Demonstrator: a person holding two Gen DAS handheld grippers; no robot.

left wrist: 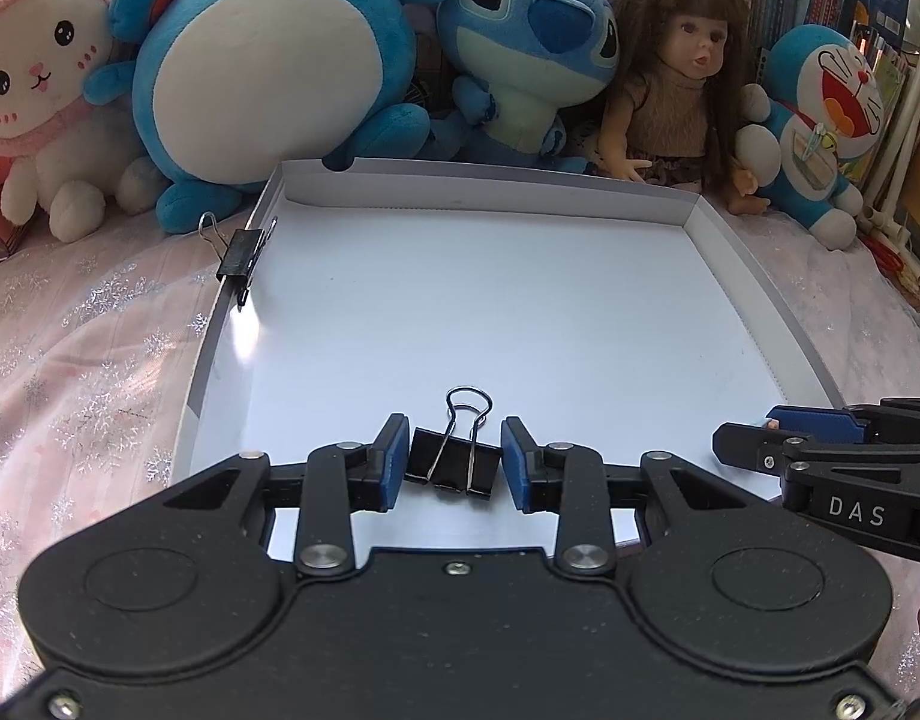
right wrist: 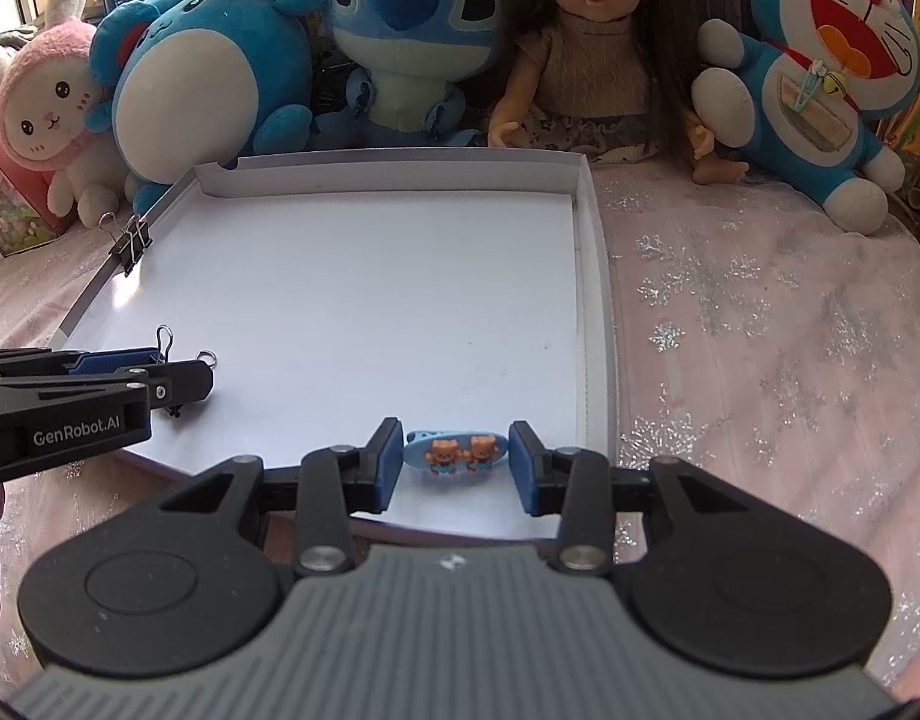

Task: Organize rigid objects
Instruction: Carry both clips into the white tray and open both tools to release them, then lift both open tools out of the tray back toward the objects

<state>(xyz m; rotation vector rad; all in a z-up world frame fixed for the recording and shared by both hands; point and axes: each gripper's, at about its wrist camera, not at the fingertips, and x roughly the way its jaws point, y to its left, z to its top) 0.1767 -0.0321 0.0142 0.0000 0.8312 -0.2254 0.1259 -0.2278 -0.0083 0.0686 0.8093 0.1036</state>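
Observation:
A white shallow tray [left wrist: 754, 264] lies on the pink cloth; it also shows in the right wrist view [right wrist: 592, 276]. My left gripper [left wrist: 454, 462] is open with a black binder clip [left wrist: 454, 462] lying on the tray floor between its pads, apart from both. My right gripper [right wrist: 457, 459] is open around a small blue hair clip with two bears [right wrist: 457, 453], which rests on the tray near its right wall. A second black binder clip [left wrist: 241, 255] is clamped on the tray's left wall, also seen in the right wrist view [right wrist: 130, 243].
Plush toys and a doll [left wrist: 682, 78] line the far side of the tray, with books behind them. The pink snowflake cloth [right wrist: 760, 330] spreads to both sides. The right gripper's fingers [left wrist: 820, 438] reach in at the tray's right edge.

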